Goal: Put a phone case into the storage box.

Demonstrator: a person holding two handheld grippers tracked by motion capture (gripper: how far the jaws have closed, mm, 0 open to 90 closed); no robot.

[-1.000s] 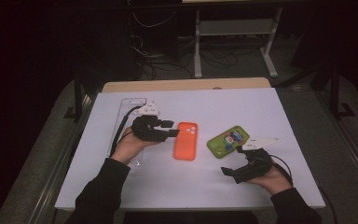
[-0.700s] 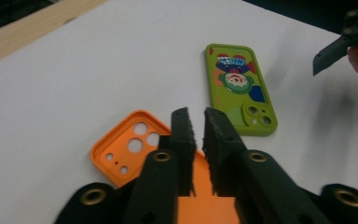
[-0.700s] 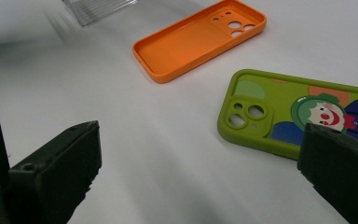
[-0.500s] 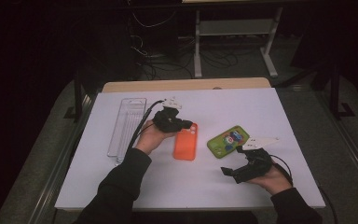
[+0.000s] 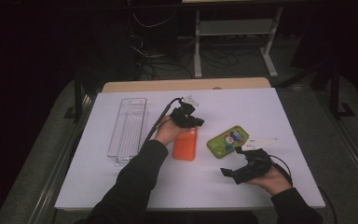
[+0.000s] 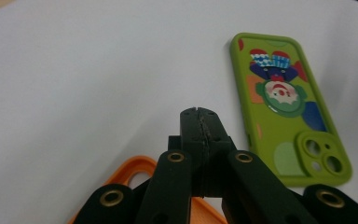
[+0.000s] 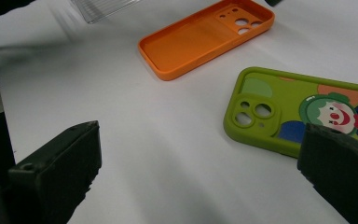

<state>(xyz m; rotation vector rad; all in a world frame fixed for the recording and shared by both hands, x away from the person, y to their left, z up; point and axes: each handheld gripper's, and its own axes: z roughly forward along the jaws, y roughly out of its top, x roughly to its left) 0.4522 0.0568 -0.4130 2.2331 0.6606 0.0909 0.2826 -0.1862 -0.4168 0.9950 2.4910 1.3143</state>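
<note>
On the white table (image 5: 98, 186), a clear ridged plastic tray (image 5: 128, 126) lies well apart from both grippers, out beyond the left hand. Just under the left gripper (image 6: 199, 113) sits the orange phone case (image 5: 186, 144), open side up; those jaws are pressed fully together with nothing between them. Just beyond the tips lies the green clown-print phone case (image 6: 284, 102). The right gripper (image 7: 200, 182) has its jaws spread wide and empty, near that green case's camera end.
</note>
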